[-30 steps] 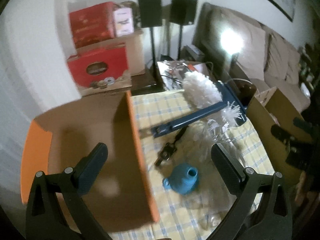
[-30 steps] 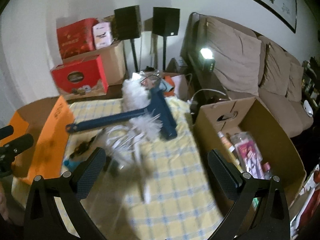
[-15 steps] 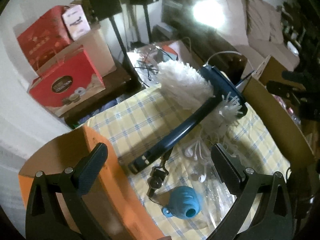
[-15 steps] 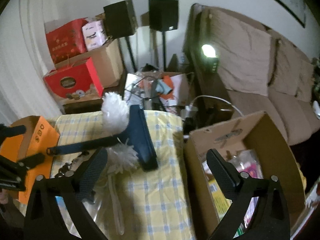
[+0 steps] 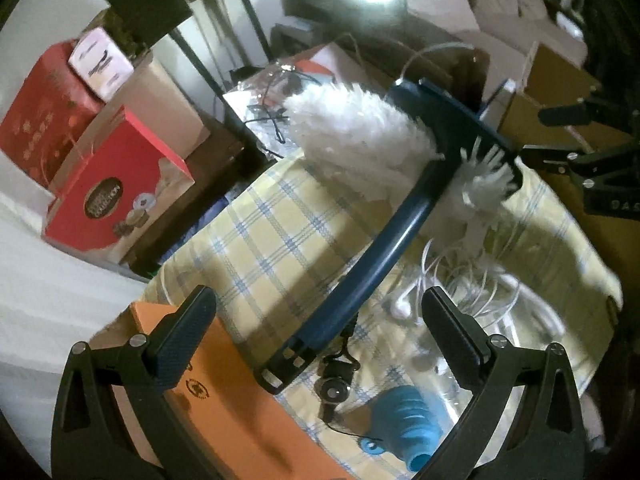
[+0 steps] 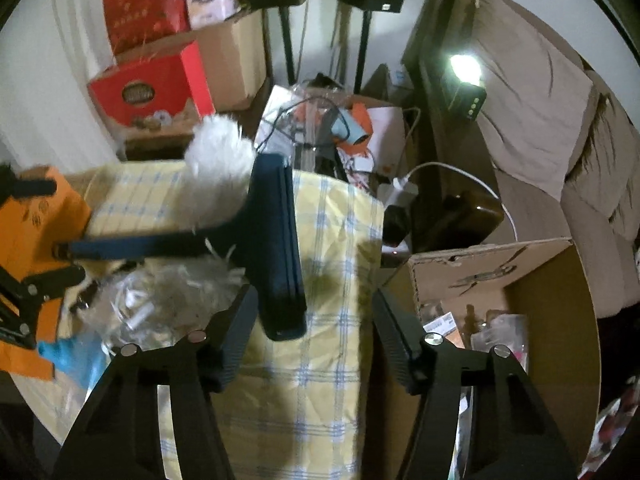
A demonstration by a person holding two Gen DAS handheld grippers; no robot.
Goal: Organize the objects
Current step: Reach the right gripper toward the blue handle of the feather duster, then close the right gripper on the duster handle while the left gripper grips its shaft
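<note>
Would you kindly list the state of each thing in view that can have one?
Left gripper: open, nothing between its jaws.
Right gripper: jaws have just been closing, part open, empty.
Duster: lying on the checked cloth, not held.
Cardboard box: open, items inside.
Orange box: beside the cloth; inside hidden now.
Lamp: lit.
Earphones: tangled, loose.

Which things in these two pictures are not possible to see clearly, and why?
- Blue funnel, left wrist view: lower end cut off behind the left gripper.
- Cardboard box contents, right wrist view: blurred, partly behind the right gripper.
- Clear bag contents: blurred.
</note>
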